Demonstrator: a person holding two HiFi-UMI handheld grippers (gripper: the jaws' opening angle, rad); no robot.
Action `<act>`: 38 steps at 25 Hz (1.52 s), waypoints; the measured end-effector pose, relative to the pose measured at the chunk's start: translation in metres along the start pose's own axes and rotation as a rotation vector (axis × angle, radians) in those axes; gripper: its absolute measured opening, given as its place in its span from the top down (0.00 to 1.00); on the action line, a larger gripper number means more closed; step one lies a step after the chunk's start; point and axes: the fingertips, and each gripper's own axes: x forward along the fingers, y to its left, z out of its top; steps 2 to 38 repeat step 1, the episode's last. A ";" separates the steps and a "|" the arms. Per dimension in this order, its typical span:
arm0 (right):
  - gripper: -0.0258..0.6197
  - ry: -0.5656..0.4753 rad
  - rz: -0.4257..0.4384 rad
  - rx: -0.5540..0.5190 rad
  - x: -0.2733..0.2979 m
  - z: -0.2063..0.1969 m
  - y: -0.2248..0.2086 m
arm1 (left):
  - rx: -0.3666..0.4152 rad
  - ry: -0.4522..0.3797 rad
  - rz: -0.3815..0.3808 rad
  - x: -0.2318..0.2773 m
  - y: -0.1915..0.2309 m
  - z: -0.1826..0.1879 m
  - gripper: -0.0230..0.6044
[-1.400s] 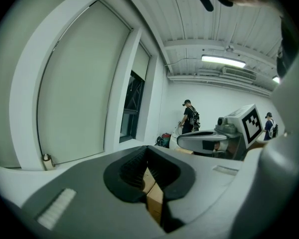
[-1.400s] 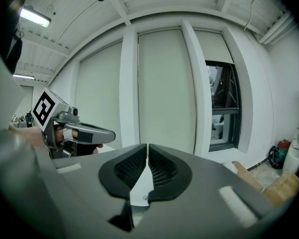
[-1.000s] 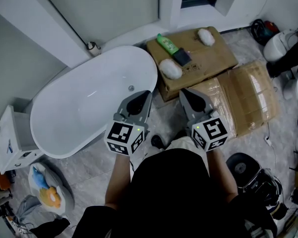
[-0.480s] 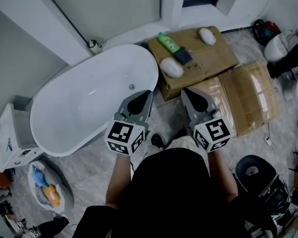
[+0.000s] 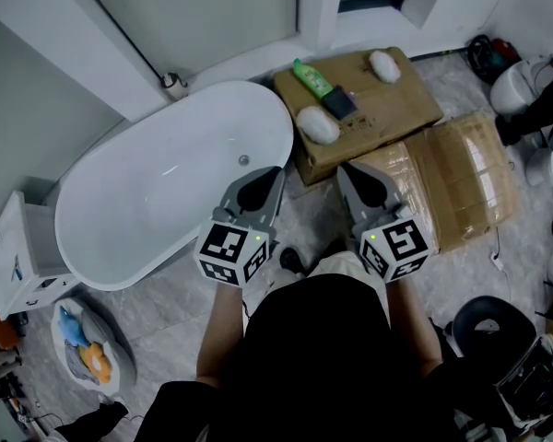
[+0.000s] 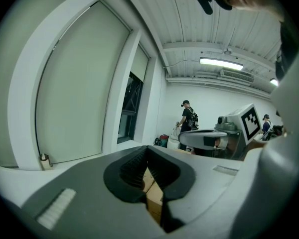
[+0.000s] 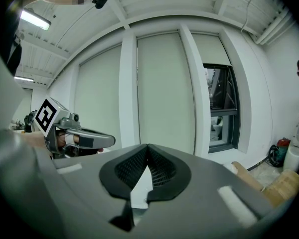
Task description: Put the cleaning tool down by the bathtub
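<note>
Room: bathroom-style mock-up. Pale wall panels (image 5: 194,17) run along the far side, with a dark-framed window (image 7: 219,108) at their right end. The ceiling is white and slatted, with strip lights.
Floor: grey marbled tile floor (image 5: 304,212), with clutter at both side edges.
Bathtub: white oval bathtub (image 5: 120,215), freestanding, lying diagonally left of centre. Its drain (image 5: 243,161) is near the right end.
Box: cardboard box (image 5: 401,99) just beside the tub's right end. A second, film-wrapped cardboard piece (image 5: 461,178) lies against its near side.
On box: green bottle (image 5: 311,79) lying flat, plus two white fluffy ovals. One oval (image 5: 317,126) is at the near-left edge, the other (image 5: 382,65) at the far edge.
Tool: dark block (image 5: 339,105), small and rectangular, flat on the box top. It sits at the bottle's near end, between the two ovals. Best match for the cleaning tool, but too small to tell brush from sponge.
Left edge: white cabinet (image 5: 18,256), and a bowl (image 5: 83,348) on the floor holding blue and orange items.
Right edge: white fixture (image 5: 516,81), and a black round object (image 5: 484,316).
Left tongs: left tongs (image 5: 272,171) clenched, tips together, gripping nothing. Only cardboard shows through the gap behind the tips. They hang over the floor by the tub's right end.
Right tongs: right tongs (image 5: 344,167) clenched and empty, alongside the left ones, in front of the box.
Person: black top (image 5: 313,357), holding both tongs out in front of the body.
Background: other people (image 6: 188,118) standing at the far end of the room.
</note>
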 end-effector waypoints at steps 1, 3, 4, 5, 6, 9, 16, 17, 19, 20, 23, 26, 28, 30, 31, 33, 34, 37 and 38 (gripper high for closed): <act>0.95 0.002 0.000 0.000 0.000 0.000 -0.001 | -0.001 0.000 0.000 0.001 0.000 0.000 0.96; 0.95 0.002 0.000 0.000 0.000 0.000 -0.001 | -0.001 0.000 0.000 0.001 0.000 0.000 0.96; 0.95 0.002 0.000 0.000 0.000 0.000 -0.001 | -0.001 0.000 0.000 0.001 0.000 0.000 0.96; 0.95 0.002 0.000 0.000 0.000 0.000 -0.001 | -0.001 0.000 0.000 0.001 0.000 0.000 0.96; 0.95 0.002 0.000 0.000 0.000 0.000 -0.001 | -0.001 0.000 0.000 0.001 0.000 0.000 0.96; 0.95 0.002 0.000 0.000 0.000 0.000 -0.001 | -0.001 0.000 0.000 0.001 0.000 0.000 0.96; 0.95 0.002 0.000 0.000 0.000 0.000 -0.001 | -0.001 0.000 0.000 0.001 0.000 0.000 0.96; 0.95 0.002 0.000 0.000 0.000 0.000 -0.001 | -0.001 0.000 0.000 0.001 0.000 0.000 0.96; 0.95 0.002 0.000 0.000 0.000 0.000 -0.001 | -0.001 0.000 0.000 0.001 0.000 0.000 0.96; 0.95 0.002 0.000 0.000 0.000 0.000 -0.001 | -0.001 0.000 0.000 0.001 0.000 0.000 0.96; 0.95 0.002 0.000 0.000 0.000 0.000 -0.001 | -0.001 0.000 0.000 0.001 0.000 0.000 0.96; 0.95 0.002 0.000 0.000 0.000 0.000 -0.001 | -0.001 0.000 0.000 0.001 0.000 0.000 0.96; 0.95 0.002 0.000 0.000 0.000 0.000 -0.001 | -0.001 0.000 0.000 0.001 0.000 0.000 0.96; 0.95 0.002 0.000 0.000 0.000 0.000 -0.001 | -0.001 0.000 0.000 0.001 0.000 0.000 0.96; 0.95 0.002 0.000 0.000 0.000 0.000 -0.001 | -0.001 0.000 0.000 0.001 0.000 0.000 0.96; 0.95 0.002 0.000 0.000 0.000 0.000 -0.001 | -0.001 0.000 0.000 0.001 0.000 0.000 0.96; 0.95 0.002 0.000 0.000 0.000 0.000 -0.001 | -0.001 0.000 0.000 0.001 0.000 0.000 0.96; 0.95 0.002 0.000 0.000 0.000 0.000 -0.001 | -0.001 0.000 0.000 0.001 0.000 0.000 0.96; 0.95 0.002 0.000 0.000 0.000 0.000 -0.001 | -0.001 0.000 0.000 0.001 0.000 0.000 0.96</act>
